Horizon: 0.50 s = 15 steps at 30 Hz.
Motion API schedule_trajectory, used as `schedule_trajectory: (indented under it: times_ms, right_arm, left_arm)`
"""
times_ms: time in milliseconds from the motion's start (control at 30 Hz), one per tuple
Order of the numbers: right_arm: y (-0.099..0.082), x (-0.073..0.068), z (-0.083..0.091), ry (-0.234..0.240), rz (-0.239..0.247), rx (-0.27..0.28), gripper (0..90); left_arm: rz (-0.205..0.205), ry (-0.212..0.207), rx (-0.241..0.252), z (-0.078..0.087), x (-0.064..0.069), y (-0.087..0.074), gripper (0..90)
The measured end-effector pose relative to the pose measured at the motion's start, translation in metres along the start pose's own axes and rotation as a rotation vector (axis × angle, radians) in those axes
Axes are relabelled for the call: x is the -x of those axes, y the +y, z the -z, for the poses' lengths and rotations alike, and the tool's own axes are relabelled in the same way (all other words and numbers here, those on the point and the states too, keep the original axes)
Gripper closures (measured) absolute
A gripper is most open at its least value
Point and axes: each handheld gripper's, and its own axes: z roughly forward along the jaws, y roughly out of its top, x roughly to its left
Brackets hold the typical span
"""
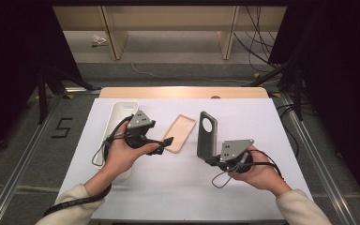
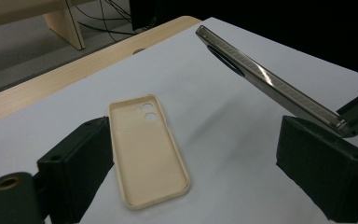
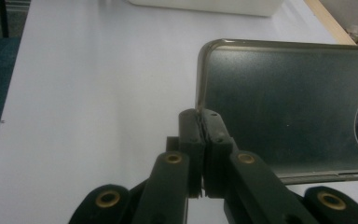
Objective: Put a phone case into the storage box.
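Desk [image 1: 178, 187] with a white top sheet carries everything; a bare wood strip shows along its far edge. White tray [image 1: 118, 117] sits at the far left of the desk, partly behind the left hand. Dark phone case [image 1: 207, 133] is off the desk, held upright on its long edge right of centre, round camera cutout toward the far end; in the right gripper view its matte back faces the camera and a glossy rim runs round it. Right hand-held gripper [image 1: 214, 161] has its jaws fully closed, pinching the near corner edge of the dark phone case; right gripper view shows both pads clamped tight on the rim with no gap. Left hand-held gripper [image 1: 161, 145] is wide open and grips nothing; left gripper view shows its two jaws far apart, low over the desk either side of the beige phone case, not touching it. Beige phone case [image 1: 179, 133] lies flat on the desk at centre, hollow side up, camera holes at the far end, between the white tray and the dark phone case, clear of both. From the left gripper view, the dark phone case hangs tilted above and to the right of the beige one.
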Motion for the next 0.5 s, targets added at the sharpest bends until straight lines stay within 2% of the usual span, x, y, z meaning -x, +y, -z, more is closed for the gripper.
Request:
schedule_trajectory:
  times_ms: [500]
  right_arm:
    - [0.014, -0.01, -0.009, 0.017, 0.032, 0.012, 89.0]
  left_arm:
    - [0.036, -0.028, -0.025, -0.021, -0.003, 0.02, 13.9]
